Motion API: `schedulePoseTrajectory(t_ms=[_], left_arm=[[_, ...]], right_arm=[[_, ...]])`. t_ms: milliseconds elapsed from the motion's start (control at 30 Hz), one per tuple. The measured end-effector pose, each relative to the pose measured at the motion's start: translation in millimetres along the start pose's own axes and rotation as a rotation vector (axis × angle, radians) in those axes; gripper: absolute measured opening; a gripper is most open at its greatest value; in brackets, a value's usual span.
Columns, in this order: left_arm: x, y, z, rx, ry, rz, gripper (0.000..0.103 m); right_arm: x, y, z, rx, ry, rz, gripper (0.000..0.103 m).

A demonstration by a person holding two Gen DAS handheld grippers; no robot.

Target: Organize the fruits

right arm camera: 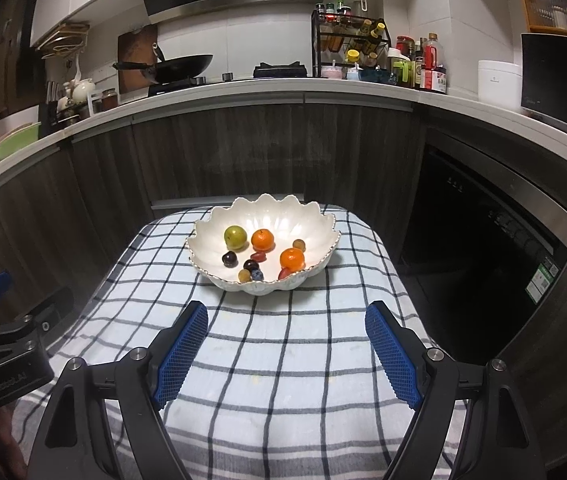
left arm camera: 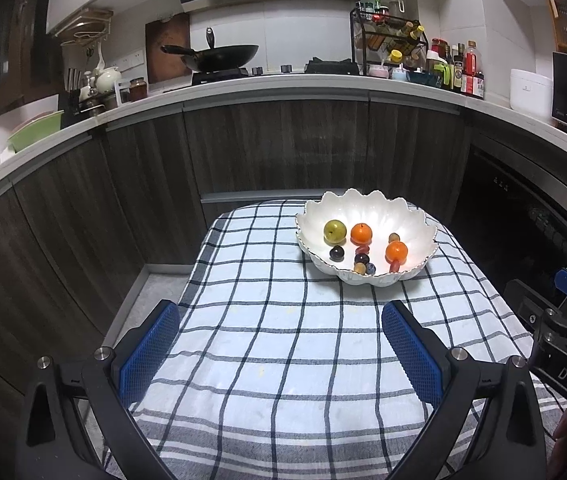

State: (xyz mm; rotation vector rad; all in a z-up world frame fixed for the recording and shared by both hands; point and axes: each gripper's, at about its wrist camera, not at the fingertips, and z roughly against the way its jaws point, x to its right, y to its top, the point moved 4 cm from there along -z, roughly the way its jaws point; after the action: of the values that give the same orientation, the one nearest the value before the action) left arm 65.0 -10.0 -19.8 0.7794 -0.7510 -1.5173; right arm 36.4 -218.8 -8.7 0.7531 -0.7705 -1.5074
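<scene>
A white scalloped bowl (left arm camera: 415,216) (right arm camera: 219,220) stands at the far end of a checked cloth (left arm camera: 283,360) (right arm camera: 283,360). Inside it lie a green fruit (left arm camera: 334,231) (right arm camera: 235,237), two oranges (left arm camera: 361,233) (left arm camera: 396,251) (right arm camera: 263,240) (right arm camera: 292,260), and several small dark, red and tan fruits. My left gripper (left arm camera: 281,316) hovers open over the cloth, short of the bowl, holding nothing. My right gripper (right arm camera: 286,318) is likewise open and empty, just in front of the bowl. Each gripper shows at the other view's edge.
The cloth covers a small table with floor (left arm camera: 151,296) to its left. Dark wooden cabinets (left arm camera: 283,148) under a white counter (left arm camera: 283,84) stand behind; on it are a wok (left arm camera: 219,56), a spice rack (left arm camera: 387,40) and bottles. A dark oven (right arm camera: 483,240) is at right.
</scene>
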Motion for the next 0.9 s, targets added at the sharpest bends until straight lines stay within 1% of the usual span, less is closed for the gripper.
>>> schedulePoseTrajectory(t_ms=[200,400,900], left_arm=[[-3.8,-0.8,14.8,0.035,0.007,0.005,0.103],[-4.9,0.7,25.0,0.062,0.004,0.01,0.103],[-3.3,-1.7,24.4,0.058,0.003,0.007,0.103]], right_arm=[[1.7,0.3,15.1,0.042,-0.014,0.002,0.082],[1.5,0.9,27.0,0.067,-0.008,0.0,0.082],[3.9,0.0,28.7,0.072,-0.013,-0.01,0.082]])
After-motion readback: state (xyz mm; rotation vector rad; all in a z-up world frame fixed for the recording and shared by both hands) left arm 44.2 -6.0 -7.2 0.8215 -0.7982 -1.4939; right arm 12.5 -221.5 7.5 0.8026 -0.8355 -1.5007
